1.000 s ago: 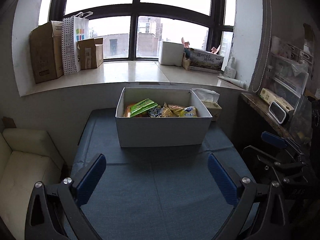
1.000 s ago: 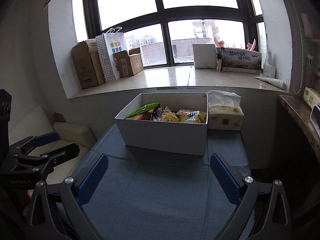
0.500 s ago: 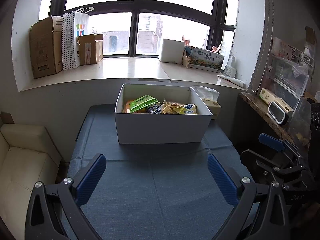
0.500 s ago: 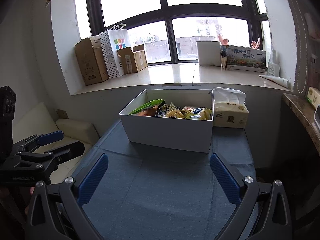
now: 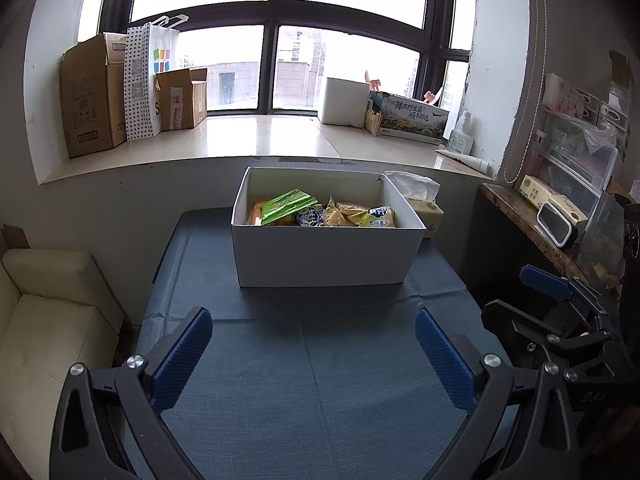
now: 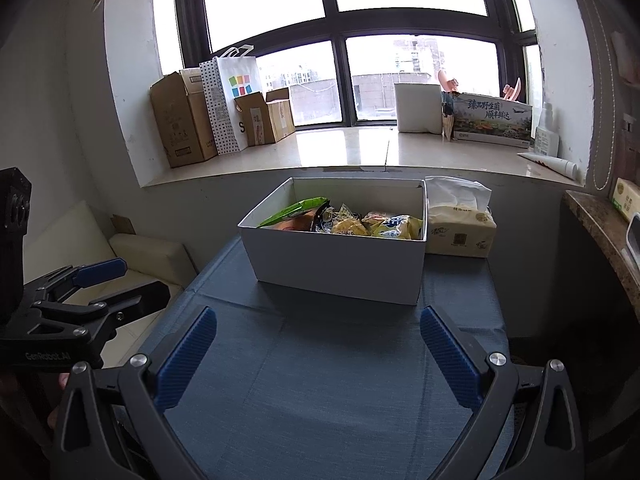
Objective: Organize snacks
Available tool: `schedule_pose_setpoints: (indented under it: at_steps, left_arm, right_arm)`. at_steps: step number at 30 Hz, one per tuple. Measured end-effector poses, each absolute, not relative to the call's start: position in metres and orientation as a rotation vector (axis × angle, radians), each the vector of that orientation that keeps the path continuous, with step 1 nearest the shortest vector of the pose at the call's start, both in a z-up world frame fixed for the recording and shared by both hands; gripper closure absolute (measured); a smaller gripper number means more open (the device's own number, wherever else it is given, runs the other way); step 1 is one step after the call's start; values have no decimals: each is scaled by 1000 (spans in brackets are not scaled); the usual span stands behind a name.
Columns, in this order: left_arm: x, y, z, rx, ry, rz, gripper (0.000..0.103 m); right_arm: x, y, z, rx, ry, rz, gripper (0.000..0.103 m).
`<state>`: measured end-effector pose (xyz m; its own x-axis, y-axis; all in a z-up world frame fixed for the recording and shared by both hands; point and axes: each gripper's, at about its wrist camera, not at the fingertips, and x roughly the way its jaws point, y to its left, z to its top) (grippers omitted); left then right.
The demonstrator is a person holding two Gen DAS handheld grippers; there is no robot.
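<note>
A white cardboard box (image 5: 326,254) sits on the blue tablecloth (image 5: 308,364), toward the far end below the windowsill (image 5: 256,136), and holds the snacks: a green packet (image 5: 289,205) leaning at the left, a blue-and-white packet (image 5: 310,216) beside it, and yellow packets (image 5: 360,216) toward the right, whose printing is too small to read. A soft tissue pack (image 6: 460,226) lies just beside the box's right wall. The left gripper (image 5: 312,354) hangs above the near part of the cloth with its blue-padded jaws spread wide and nothing between them; the right gripper (image 6: 316,354) does likewise, also empty. In the right wrist view the left tool's body reads "GenRobot.AI". On the sill stand brown cartons (image 5: 90,96), a dotted paper bag (image 5: 150,80) with coloured squares, and a long printed box (image 6: 492,120) bearing large Chinese characters.
</note>
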<state>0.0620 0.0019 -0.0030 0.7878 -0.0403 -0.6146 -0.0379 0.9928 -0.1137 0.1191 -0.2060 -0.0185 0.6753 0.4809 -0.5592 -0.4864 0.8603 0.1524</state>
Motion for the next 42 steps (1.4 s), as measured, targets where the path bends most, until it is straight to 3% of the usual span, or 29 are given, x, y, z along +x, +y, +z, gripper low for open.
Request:
schedule_pose_setpoints:
  at_steps: [42]
  left_arm:
    - [63,-1,-7,-118,676,-2,0]
  right_arm:
    - [118,-206,-20,-5,633,547,0]
